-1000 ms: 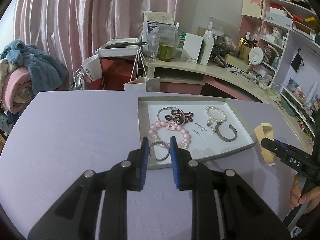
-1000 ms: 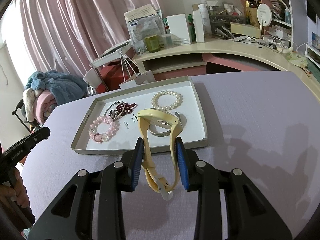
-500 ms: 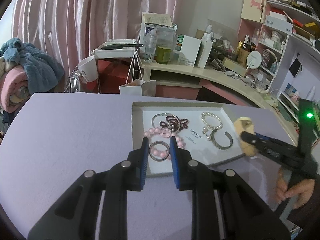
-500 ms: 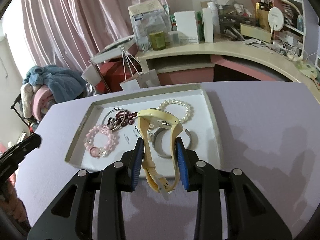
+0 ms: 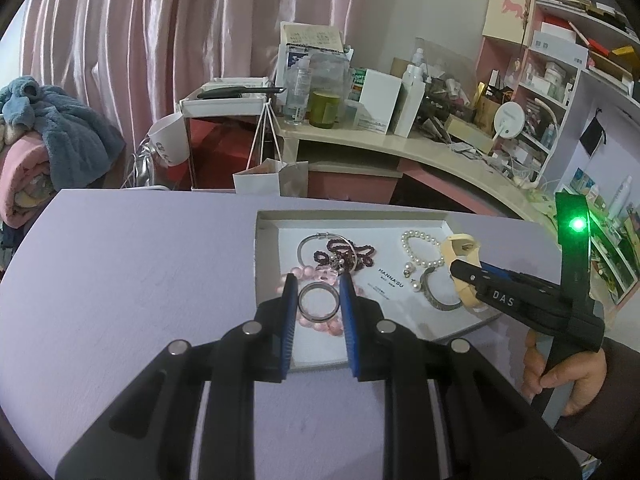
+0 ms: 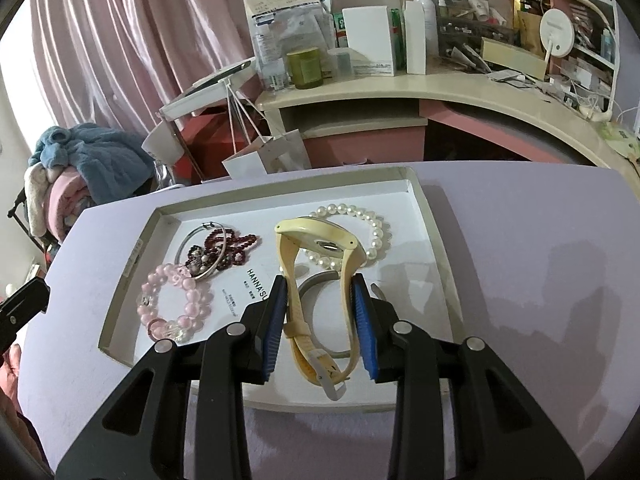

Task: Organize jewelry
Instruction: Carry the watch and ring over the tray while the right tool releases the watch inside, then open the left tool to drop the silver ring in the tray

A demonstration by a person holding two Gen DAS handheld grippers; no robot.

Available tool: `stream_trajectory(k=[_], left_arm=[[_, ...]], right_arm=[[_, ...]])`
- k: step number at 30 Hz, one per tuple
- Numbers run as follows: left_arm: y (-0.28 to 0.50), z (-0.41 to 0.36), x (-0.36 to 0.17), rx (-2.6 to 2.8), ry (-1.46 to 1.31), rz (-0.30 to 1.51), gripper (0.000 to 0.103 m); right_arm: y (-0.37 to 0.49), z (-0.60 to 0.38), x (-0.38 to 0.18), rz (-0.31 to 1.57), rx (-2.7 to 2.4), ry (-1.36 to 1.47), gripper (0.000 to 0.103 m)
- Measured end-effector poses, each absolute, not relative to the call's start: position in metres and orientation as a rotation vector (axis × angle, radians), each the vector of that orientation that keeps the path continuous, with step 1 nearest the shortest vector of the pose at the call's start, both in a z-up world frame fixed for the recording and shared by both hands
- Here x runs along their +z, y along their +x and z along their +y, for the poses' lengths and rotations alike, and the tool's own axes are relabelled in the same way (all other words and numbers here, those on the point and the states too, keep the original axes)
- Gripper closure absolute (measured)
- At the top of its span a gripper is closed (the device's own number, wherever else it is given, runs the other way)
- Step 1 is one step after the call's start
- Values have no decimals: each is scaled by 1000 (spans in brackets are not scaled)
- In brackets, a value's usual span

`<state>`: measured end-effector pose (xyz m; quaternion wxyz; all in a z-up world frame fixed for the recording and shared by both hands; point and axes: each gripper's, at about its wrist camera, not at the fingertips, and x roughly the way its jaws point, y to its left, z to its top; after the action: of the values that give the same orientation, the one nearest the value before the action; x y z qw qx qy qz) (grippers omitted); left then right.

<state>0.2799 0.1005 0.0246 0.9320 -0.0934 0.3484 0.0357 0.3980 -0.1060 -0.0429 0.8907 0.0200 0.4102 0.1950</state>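
Left wrist view is showing the left tongs (image 5: 319, 286) pinching a metal ring (image 5: 319, 301) between the blue pads, held above the near part of the tray (image 5: 264, 216), over the pink bead bracelet (image 5: 332, 322). Right wrist view is showing the right tongs (image 6: 320, 300) pinching a yellow watch (image 6: 320, 240) by its two strap sides, the case standing forward above the tray floor and the buckle end dangling below the pads.

Risks, as judged:
- The ring is being gripped only at two narrow edges; any slackening or tilt could be letting it rotate out and drop among the pink beads.
- The watch straps are soft; they are likely flexing under the squeeze, so the watch could be slipping or swinging on release and landing on the silver cuff (image 6: 316, 280) or the pearl bracelet (image 6: 372, 232).
- Both tongs are working over one tray, so they could be colliding or crowding each other.

Differences between views:
- Left wrist view is showing the right tongs from the side, with a green lamp lit and the person's right hand (image 5: 568, 380) on the handle; it is also showing the ring.
- Right wrist view is showing the dark bead strand (image 6: 228, 246) tangled with a wire bangle, and the watch buckle, which the left view is not resolving. The ring is not appearing there.
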Motion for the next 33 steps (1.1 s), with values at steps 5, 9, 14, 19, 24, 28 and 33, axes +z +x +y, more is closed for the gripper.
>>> stream_trajectory(k=[5, 9, 14, 19, 24, 28, 33], left_arm=[[286, 95, 22, 60, -193, 721, 82], [296, 91, 21, 38, -202, 729, 82], [318, 78, 14, -11, -222, 752, 82], [346, 56, 3, -75, -227, 787, 82], [363, 31, -4, -125, -188, 799, 81], [367, 21, -7, -144, -171, 801, 80], [346, 34, 1, -126, -195, 749, 31]], right_arm=[[396, -103, -41, 833, 422, 28, 52], [391, -108, -35, 822, 422, 52, 48], [382, -124, -30, 810, 394, 88, 44], [370, -138, -26, 792, 355, 99, 30], [364, -155, -22, 783, 319, 140, 29], [361, -164, -20, 775, 296, 160, 28], [353, -165, -14, 750, 294, 144, 22]])
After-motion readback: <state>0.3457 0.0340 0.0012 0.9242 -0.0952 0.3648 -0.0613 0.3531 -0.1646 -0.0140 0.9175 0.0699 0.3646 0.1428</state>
